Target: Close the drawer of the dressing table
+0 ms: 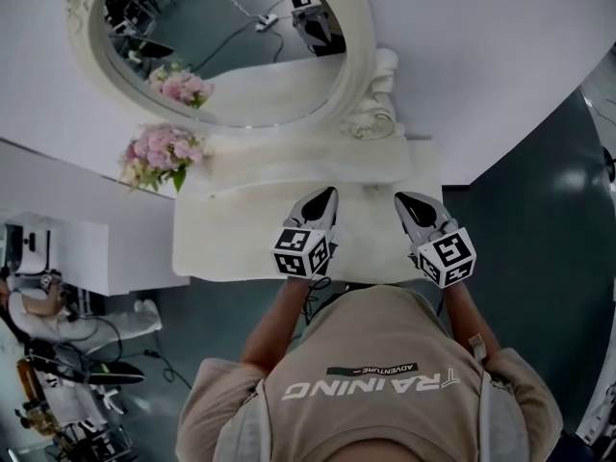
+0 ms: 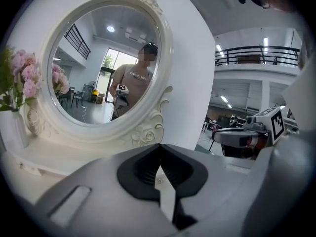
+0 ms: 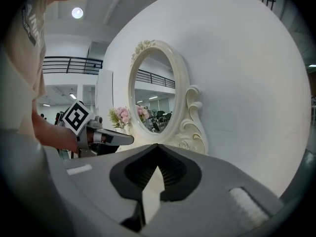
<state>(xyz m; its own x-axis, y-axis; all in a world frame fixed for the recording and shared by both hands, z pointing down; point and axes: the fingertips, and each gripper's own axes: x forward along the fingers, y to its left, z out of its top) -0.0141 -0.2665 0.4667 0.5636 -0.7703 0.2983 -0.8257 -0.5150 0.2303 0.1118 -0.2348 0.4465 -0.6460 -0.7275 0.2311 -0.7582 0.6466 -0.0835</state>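
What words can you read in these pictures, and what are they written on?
"TRAINING": big letters on the person's shirt, upside down in the head view.
"ADVENTURE": small dark strip on the same shirt, barely readable.
Shirt print reflected in the mirror: too blurred.
Marker cubes: patterns, no words.

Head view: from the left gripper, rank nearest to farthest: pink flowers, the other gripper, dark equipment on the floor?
From the left gripper:
1. Right gripper, close beside it on its right.
2. Pink flowers, farther back on its left.
3. Dark equipment, far off at lower left.
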